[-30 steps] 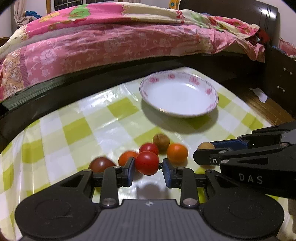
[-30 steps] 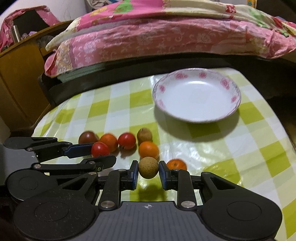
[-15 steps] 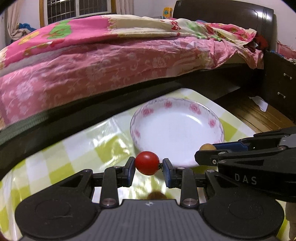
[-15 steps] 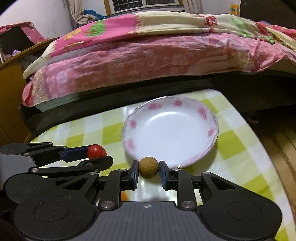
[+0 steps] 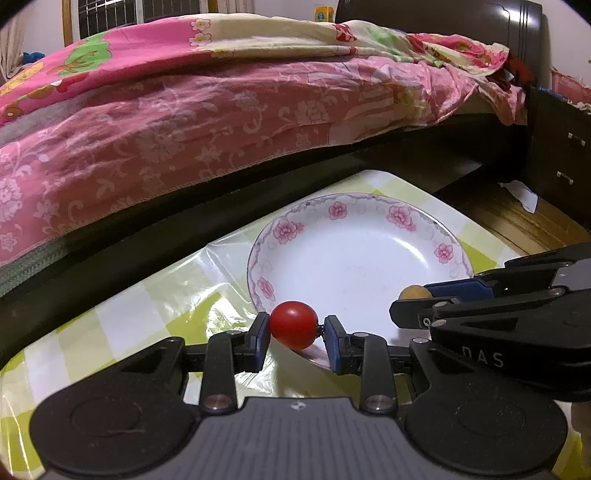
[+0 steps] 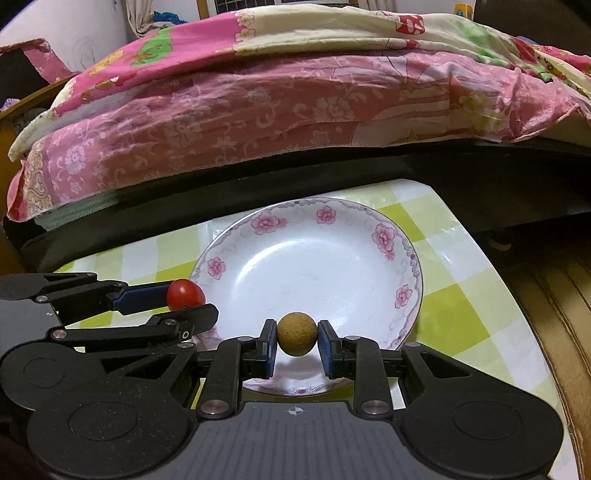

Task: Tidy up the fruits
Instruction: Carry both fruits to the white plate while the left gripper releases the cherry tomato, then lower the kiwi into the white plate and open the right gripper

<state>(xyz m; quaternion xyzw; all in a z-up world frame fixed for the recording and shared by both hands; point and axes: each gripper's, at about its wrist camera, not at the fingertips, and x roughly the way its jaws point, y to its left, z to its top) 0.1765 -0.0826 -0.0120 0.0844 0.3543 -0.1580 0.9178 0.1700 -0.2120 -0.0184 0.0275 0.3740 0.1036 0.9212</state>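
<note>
both grippers had travelled from the cluster of loose fruit to the plate since a second earlier, so the other tomatoes and oranges had dropped out of both views and the plate had come up close under the fingers.

the bed (image 5: 229, 122) with its pink floral quilt filled the top of both views. only the left wrist view showed the dark headboard (image 5: 443, 26), the drawer unit (image 5: 561, 155) and a scrap of paper on the wood floor; only the right wrist view showed the wooden furniture at the far left edge. the table with its green-and-white checked cloth (image 6: 458, 310) lay below the bed, and the white plate (image 6: 384, 236) with pink flowers on its rim sat on it, nothing in its bowl.

the left gripper (image 5: 294, 332) was clamped narrow on a red tomato (image 5: 293, 324), held over the plate's near-left rim. the right gripper (image 6: 296, 341) was clamped narrow on a brown longan (image 6: 296, 333), held over the plate's near part. each view caught the other gripper side-on: the right view showed the tomato at the left rim, the left view only a sliver of the longan at the right rim.
</note>
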